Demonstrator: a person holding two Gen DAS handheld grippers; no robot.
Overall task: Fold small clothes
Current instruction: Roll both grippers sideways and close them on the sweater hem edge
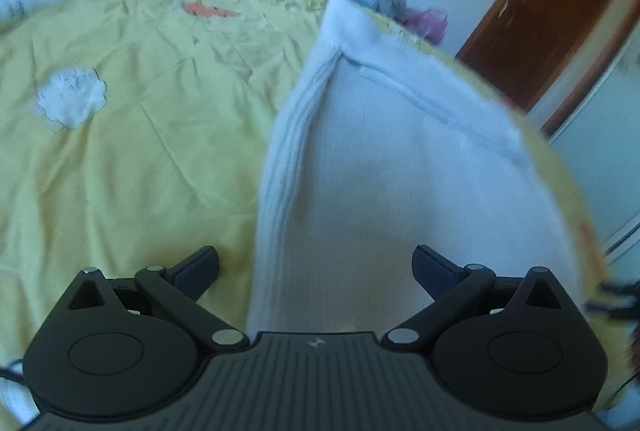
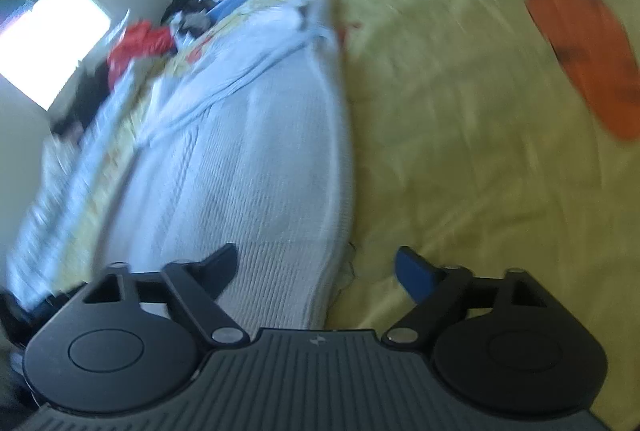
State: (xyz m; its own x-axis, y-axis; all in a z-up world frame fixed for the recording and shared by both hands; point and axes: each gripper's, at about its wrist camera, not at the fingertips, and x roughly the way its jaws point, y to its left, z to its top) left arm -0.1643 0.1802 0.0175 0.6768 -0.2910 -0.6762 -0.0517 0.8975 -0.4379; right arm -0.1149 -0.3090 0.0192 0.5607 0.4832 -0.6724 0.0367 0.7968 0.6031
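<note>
A yellow bedspread (image 1: 132,159) covers the bed. The white ribbed garment (image 1: 384,167) lies flat ahead of both spread claws, left claw (image 1: 316,271) and right claw (image 2: 316,271), neither pinching anything.

The white garment (image 1: 400,167) is a ribbed knit cloth, soft and matt, with a stitched seam running toward 2 o'clock. Under it the yellow bedspread (image 1: 140,151) is thin woven cloth with a faint sheen, creased all over, with sewn-on white (image 1: 72,99) and orange patches (image 2: 584,51). The left gripper (image 1: 316,271) is matt black plastic with a ridged body and dull metal pivot pins. At 2 o'clock a door (image 1: 552,19) of smooth, reddish-brown wood.
</note>
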